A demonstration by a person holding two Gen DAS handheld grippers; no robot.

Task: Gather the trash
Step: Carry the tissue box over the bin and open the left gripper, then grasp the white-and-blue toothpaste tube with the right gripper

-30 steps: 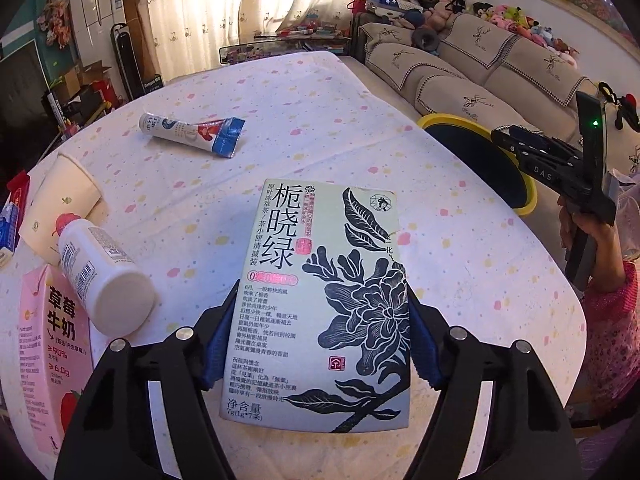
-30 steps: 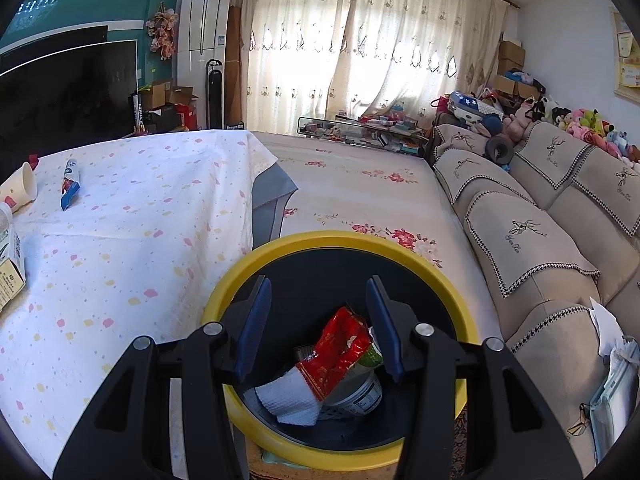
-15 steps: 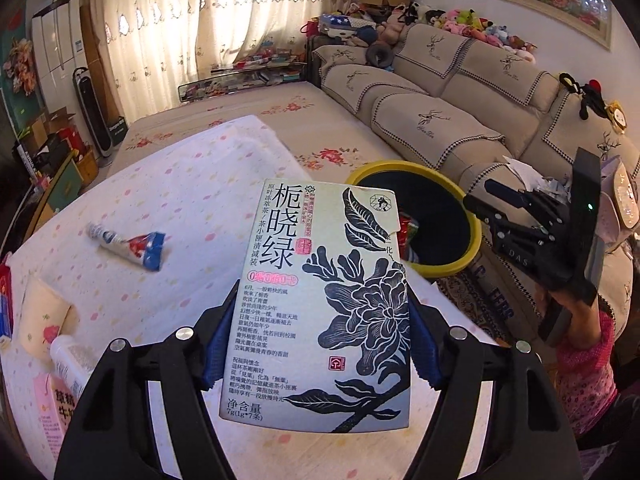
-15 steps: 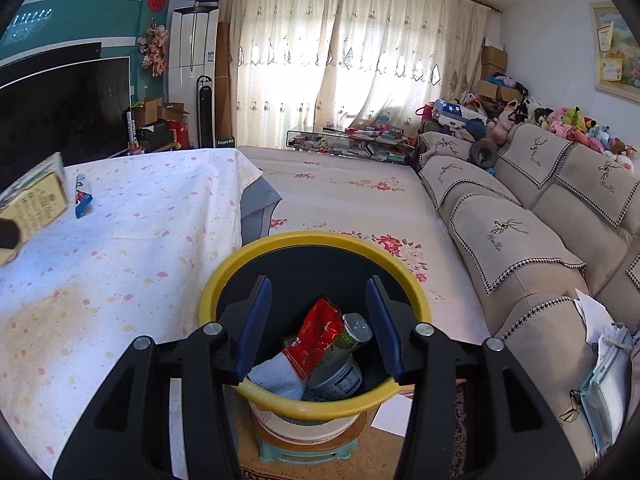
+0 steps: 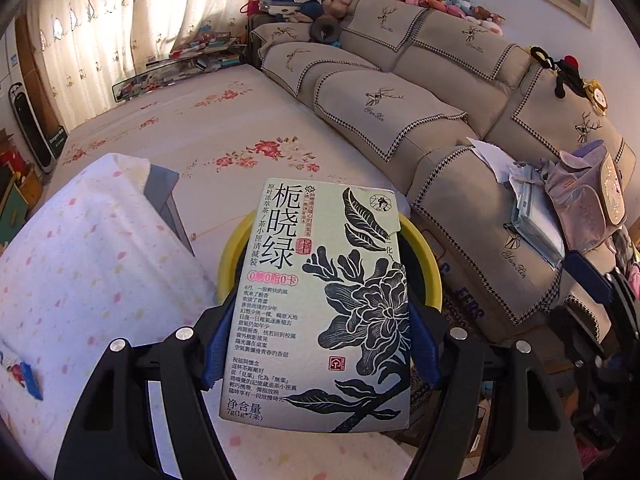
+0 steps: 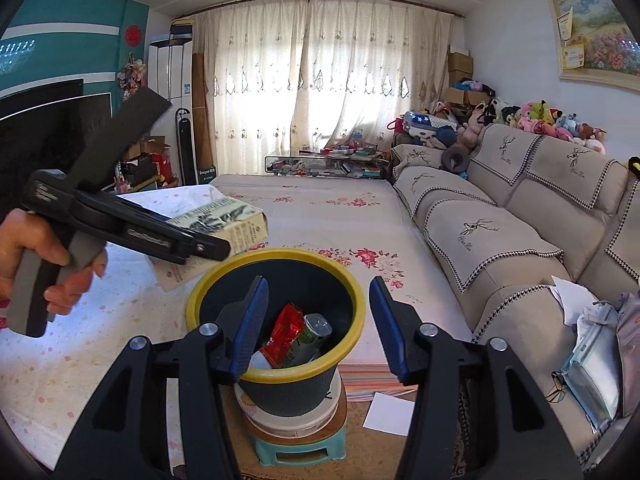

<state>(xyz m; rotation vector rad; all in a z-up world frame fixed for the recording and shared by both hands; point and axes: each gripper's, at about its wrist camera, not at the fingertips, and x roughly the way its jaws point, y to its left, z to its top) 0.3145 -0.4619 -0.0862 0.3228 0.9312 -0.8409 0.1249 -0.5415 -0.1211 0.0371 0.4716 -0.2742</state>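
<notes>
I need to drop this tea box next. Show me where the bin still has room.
The bin is bare along its far and right inner wall. The near-left is crowded by a red wrapper and a green can. The tea box, in the left gripper, hangs by the left rim; the right gripper is open.

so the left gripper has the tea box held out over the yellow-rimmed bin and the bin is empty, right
Not quite: the bin isn't empty. The right wrist view shows a red wrapper and a can already inside it. The rest holds: the left gripper is clamped on the tea box, held out near the bin's yellow rim.
</notes>
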